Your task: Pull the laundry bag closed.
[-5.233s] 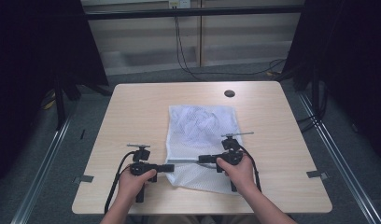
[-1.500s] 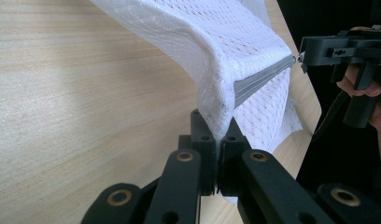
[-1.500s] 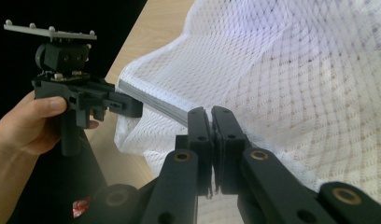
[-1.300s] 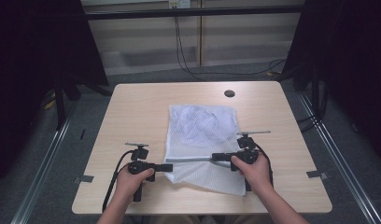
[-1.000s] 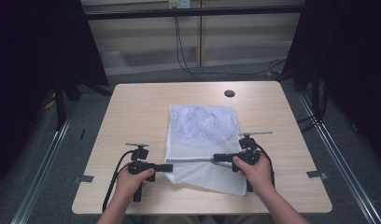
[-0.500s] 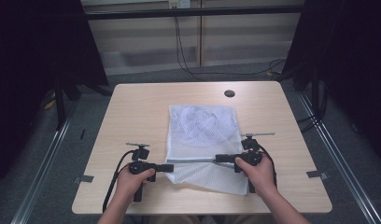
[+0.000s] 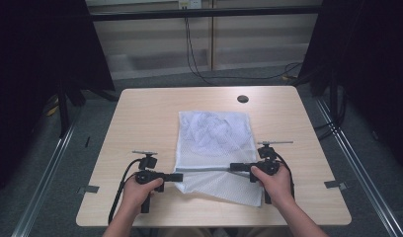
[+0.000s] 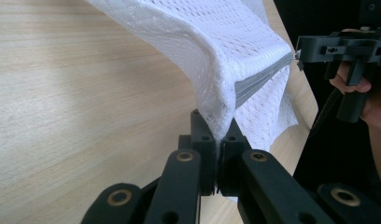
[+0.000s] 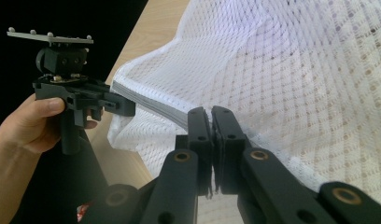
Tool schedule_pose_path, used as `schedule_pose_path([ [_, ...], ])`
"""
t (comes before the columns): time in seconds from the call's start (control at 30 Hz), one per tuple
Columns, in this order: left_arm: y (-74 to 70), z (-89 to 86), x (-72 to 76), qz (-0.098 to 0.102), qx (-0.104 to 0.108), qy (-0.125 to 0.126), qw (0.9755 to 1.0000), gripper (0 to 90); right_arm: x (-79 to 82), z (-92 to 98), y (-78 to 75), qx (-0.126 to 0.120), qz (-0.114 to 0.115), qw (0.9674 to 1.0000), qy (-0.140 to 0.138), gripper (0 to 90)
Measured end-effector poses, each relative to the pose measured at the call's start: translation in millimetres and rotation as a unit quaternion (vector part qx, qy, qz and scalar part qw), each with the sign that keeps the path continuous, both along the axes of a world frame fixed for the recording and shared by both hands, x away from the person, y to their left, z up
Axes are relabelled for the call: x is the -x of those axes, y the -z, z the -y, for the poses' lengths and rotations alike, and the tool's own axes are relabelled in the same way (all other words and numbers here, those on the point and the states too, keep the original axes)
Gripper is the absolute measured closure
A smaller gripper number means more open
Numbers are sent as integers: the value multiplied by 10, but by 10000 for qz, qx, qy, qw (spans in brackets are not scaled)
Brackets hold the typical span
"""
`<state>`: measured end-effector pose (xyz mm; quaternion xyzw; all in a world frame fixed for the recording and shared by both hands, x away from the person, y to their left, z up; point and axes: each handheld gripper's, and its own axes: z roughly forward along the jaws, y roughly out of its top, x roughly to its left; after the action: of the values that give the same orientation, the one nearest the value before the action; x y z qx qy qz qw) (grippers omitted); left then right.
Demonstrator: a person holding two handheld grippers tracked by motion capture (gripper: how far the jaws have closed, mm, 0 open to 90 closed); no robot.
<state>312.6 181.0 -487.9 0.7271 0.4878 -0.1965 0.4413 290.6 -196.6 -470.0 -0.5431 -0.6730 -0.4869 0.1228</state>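
vs the earliest high view the right gripper [image 7: 235, 167] sits further out toward the table's right edge; it was over the bag's middle, now it is at the bag's right side. the grey zipper strip [image 7: 207, 169] between the two tools looks longer and pulled straighter than before. the left gripper [image 7: 179, 176] is in the same spot as in all earlier frames. in the last half second nothing much shifts.

the white mesh laundry bag [image 7: 213, 138] lies on the wooden table [image 7: 140, 118], about centre and toward the person's side. its long axis runs from the near edge away toward the far edge, far end flat, near end lifted and rumpled. the zipper line runs crosswise, left to right, along the near part.

left gripper jaws are pressed together, pinching the mesh at the zipper's end; in the left gripper view the fabric [image 8: 216, 70] rises out of the clamped tips. right gripper jaws are also pressed together on the zipper edge, mesh [image 9: 291, 74] spreading beyond them in the right gripper view. both tools point inward at each other, level with the table. a small dark round spot [image 7: 243, 98] sits near the far edge.
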Motion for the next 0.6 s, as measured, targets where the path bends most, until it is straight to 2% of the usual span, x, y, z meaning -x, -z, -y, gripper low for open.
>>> schedule_pose_path([
  [0.03, 6, -9, -8, 79, -39, 97, 9999, 884, 0, 0, 0, 0, 0, 10000, 0, 871],
  [0.07, 8, -1, -4, 81, -65, 58, 9999, 884, 2, 1, 0, 5, -2, 10000, 1, 871],
  [0.6, 9, -1, -8, 28, -8, 67, 10000, 884, 6, 55, 19, -37, -2, 10000, 1, 871],
])
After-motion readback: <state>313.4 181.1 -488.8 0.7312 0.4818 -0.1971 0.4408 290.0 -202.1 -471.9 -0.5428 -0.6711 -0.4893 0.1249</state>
